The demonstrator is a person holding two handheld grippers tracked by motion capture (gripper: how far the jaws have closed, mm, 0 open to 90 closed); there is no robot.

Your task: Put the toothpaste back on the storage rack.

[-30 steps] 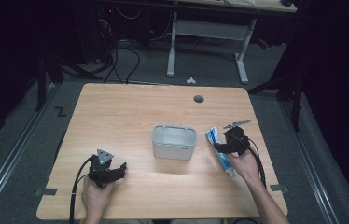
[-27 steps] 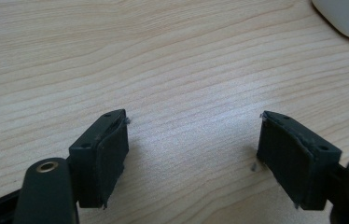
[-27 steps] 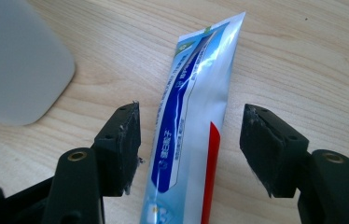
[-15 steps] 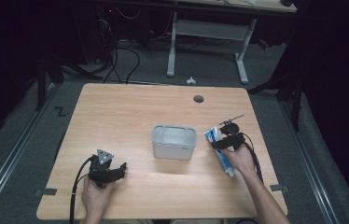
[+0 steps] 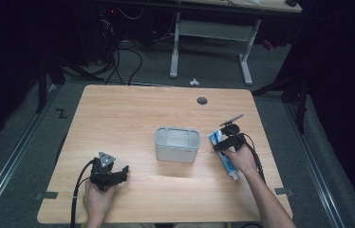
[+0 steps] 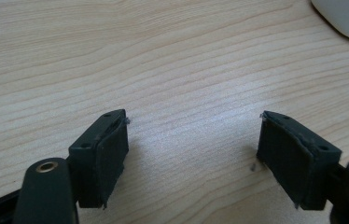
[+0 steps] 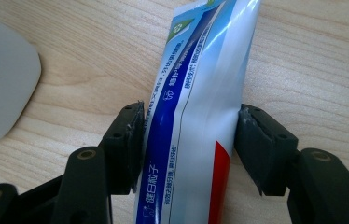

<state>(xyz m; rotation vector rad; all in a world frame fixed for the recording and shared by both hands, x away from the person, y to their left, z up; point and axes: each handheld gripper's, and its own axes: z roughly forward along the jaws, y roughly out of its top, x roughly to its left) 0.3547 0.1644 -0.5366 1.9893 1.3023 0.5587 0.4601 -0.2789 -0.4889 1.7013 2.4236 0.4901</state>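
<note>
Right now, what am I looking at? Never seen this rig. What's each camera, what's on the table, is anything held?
No robot arm here: a person holds a two-jaw gripper in each hand at a wooden table. The high view looks down from above; each gripper view comes from a camera riding on that gripper.

On the table stand a grey tub and, right of it, a toothpaste tube lying flat.

The left gripper rests open on bare wood. The right gripper has its jaws around the tube and has just been closing; both pads look to be touching its edges, but it still lies on the table.
</note>
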